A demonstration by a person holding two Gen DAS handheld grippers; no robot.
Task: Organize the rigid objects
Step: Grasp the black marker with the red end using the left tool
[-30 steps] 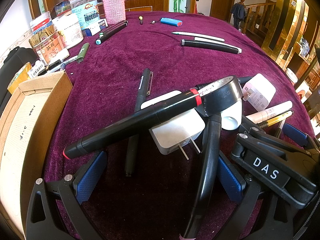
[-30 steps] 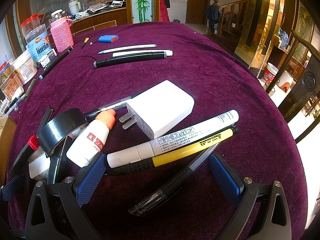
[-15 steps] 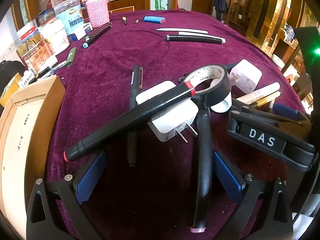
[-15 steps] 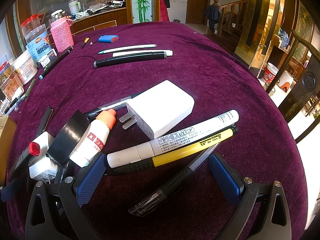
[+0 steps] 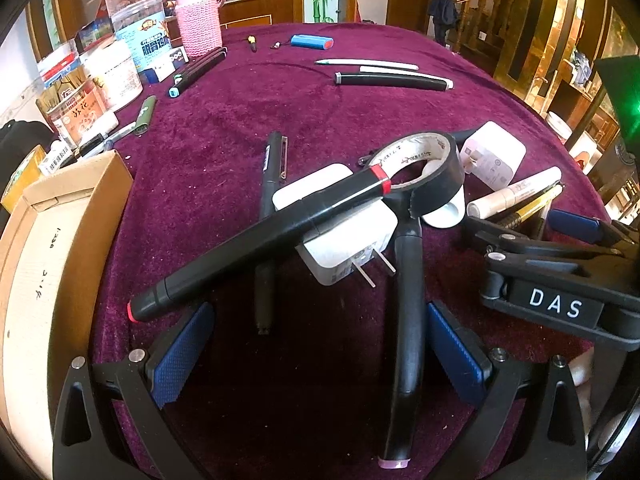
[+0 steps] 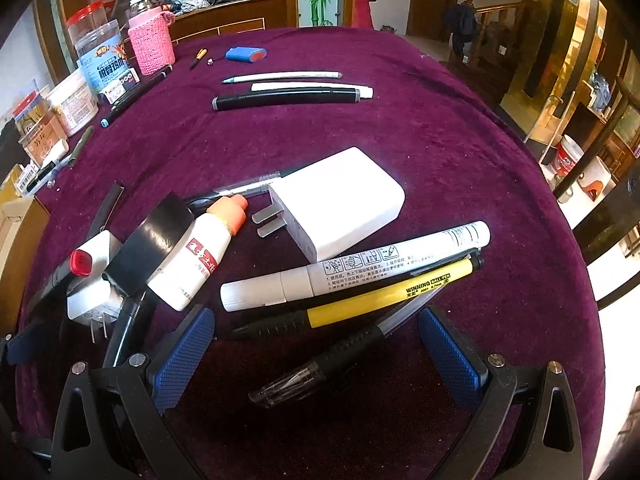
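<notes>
In the left wrist view my left gripper is open and empty over a pile: a black marker with a red band leans on a white plug adapter, a black tape roll and another black marker. In the right wrist view my right gripper is open and empty, with a clear-capped black pen between its pads. Ahead lie a yellow pen, a white paint marker, a white charger and a glue bottle.
A cardboard box stands at the left edge. Jars and a pink knitted bottle line the far left. More pens and a blue battery pack lie far back. The right gripper's body sits at the right.
The left gripper has pulled back and risen a little, so the pile looks smaller and farther. The tape roll has tilted up on edge. The right gripper has stayed still.
</notes>
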